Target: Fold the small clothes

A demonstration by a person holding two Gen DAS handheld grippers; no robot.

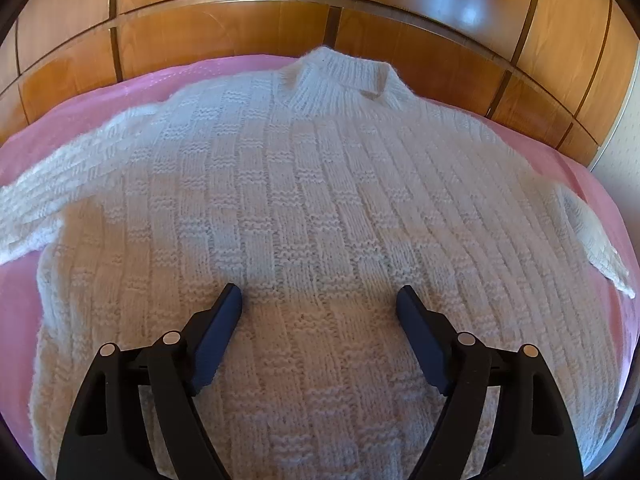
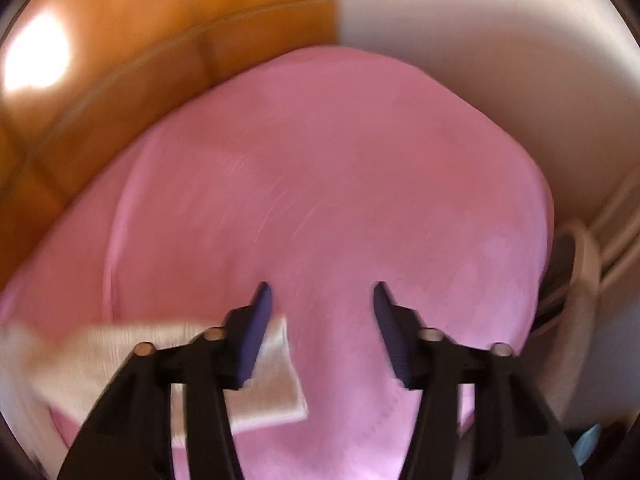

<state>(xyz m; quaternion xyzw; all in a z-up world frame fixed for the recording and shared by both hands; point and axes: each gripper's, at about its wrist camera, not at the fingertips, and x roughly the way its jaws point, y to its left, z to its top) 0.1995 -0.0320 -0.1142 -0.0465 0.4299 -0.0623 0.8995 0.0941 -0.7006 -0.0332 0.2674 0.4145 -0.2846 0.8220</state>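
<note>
A small white knitted sweater (image 1: 312, 200) lies flat on the pink bedcover (image 1: 24, 312), collar at the far side and a sleeve stretched out to each side. My left gripper (image 1: 320, 296) hovers over the sweater's lower middle, open, with nothing between its fingers. In the blurred right wrist view, my right gripper (image 2: 322, 294) is open above the pink cover (image 2: 320, 180). The cuff end of a white sleeve (image 2: 276, 392) lies under and beside its left finger (image 2: 256, 332), not gripped.
A wooden panelled wardrobe (image 1: 240, 28) runs behind the bed. A pale wall (image 2: 480, 40) stands at the right. Past the bed's right edge are a pale round object (image 2: 584, 276) and white cords. Pink cover stretches beyond the sleeve.
</note>
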